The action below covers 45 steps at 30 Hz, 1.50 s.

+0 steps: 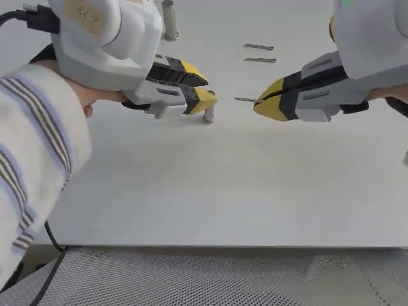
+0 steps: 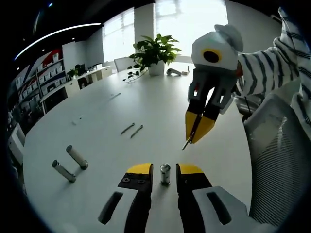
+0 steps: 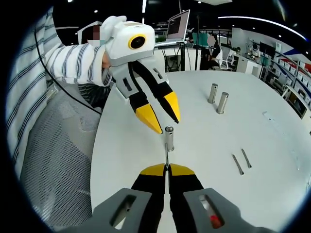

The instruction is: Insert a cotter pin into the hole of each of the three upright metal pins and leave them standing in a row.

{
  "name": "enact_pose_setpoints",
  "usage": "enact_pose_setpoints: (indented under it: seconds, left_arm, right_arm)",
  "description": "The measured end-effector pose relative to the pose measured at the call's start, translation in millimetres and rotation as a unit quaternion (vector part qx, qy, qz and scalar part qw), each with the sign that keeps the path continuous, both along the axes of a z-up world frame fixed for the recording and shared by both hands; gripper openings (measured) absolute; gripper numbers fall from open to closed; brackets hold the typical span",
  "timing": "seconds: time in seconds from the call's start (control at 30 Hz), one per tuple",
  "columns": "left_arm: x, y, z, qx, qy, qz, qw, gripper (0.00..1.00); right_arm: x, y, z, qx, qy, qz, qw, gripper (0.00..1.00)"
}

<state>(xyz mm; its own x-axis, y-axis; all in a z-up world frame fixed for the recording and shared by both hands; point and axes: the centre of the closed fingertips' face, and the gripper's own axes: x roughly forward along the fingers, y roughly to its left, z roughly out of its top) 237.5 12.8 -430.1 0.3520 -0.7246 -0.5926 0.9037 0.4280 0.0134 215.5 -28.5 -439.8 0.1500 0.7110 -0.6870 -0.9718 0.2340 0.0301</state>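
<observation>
Cotter pin (image 3: 166, 156) clamped in closed right gripper (image 3: 166, 171) fingers, long axis level, tip aimed at upright metal pin (image 3: 169, 138) just ahead | pin stands on surface (image 1: 223, 178) between parted left gripper (image 2: 164, 167) fingers, contact unclear

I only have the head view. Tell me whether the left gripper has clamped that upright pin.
Observer: No. In the left gripper view the metal pin stands between the left gripper's open jaws, a gap on each side.
Operator: Check the cotter pin's aim.
Observer: In the right gripper view the right gripper is shut on the cotter pin, which points straight at the metal pin.
Operator: Count the spare pins.
Observer: Two, upright, side by side: a spare pin and a second spare pin.
</observation>
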Motion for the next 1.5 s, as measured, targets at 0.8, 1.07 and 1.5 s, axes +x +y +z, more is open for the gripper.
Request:
enact_pose_setpoints:
  seconds: [0.8, 1.07, 1.5]
  left_arm:
    - [-2.9, -8.0, -7.8, 0.012, 0.019, -0.036, 0.9991, 0.06]
    - [-4.5, -5.8, -8.0, 0.018, 0.016, -0.044, 0.9988, 0.06]
    - [-3.1, -5.3, -7.7, 0.023, 0.005, -0.048, 0.9986, 0.05]
  right_arm:
    - [6.4, 17.9, -10.2, -0.017, -0.012, 0.031, 0.9993, 0.0]
    - [6.3, 24.1, -8.7, -0.016, -0.018, 0.04, 0.9989, 0.0]
    - [9.5, 31.0, -11.5, -0.02, -0.02, 0.037, 0.9989, 0.0]
